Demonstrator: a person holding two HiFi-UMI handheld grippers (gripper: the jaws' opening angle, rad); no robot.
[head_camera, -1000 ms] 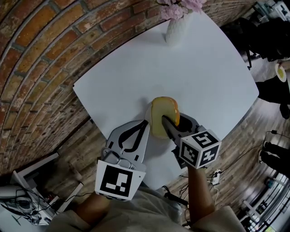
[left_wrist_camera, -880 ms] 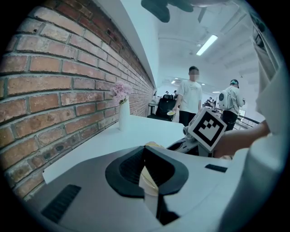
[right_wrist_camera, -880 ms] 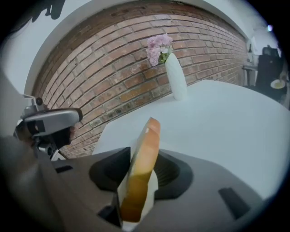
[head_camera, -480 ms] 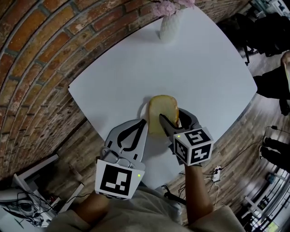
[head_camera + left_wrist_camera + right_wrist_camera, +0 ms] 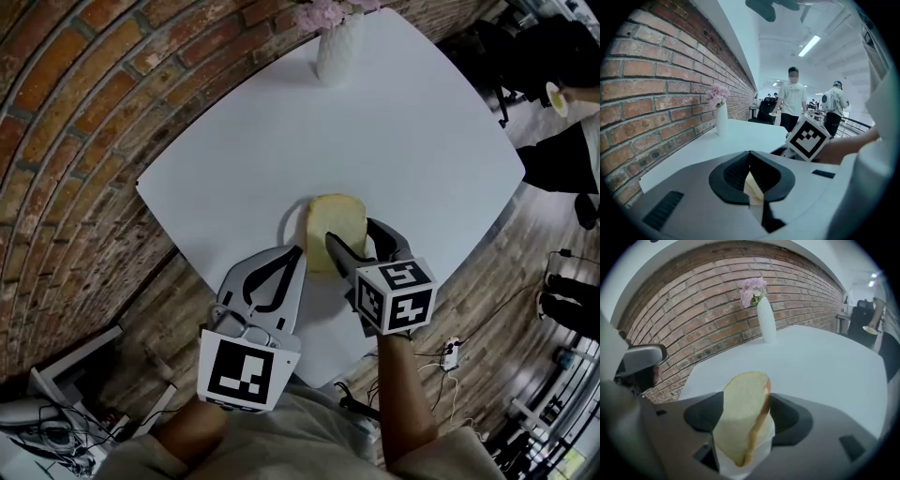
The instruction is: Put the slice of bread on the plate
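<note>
the right tool (image 5: 351, 240) is opening its jaws, and the slice of bread (image 5: 334, 219) stands between them, resting on the white plate (image 5: 289, 226) on the tabletop (image 5: 403, 131). the left tool (image 5: 293, 255) has its jaws together, just beside the plate.

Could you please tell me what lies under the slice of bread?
A white plate: only its rim shows, curving past the left edge of the slice of bread in the head view. The bread covers the rest.
</note>
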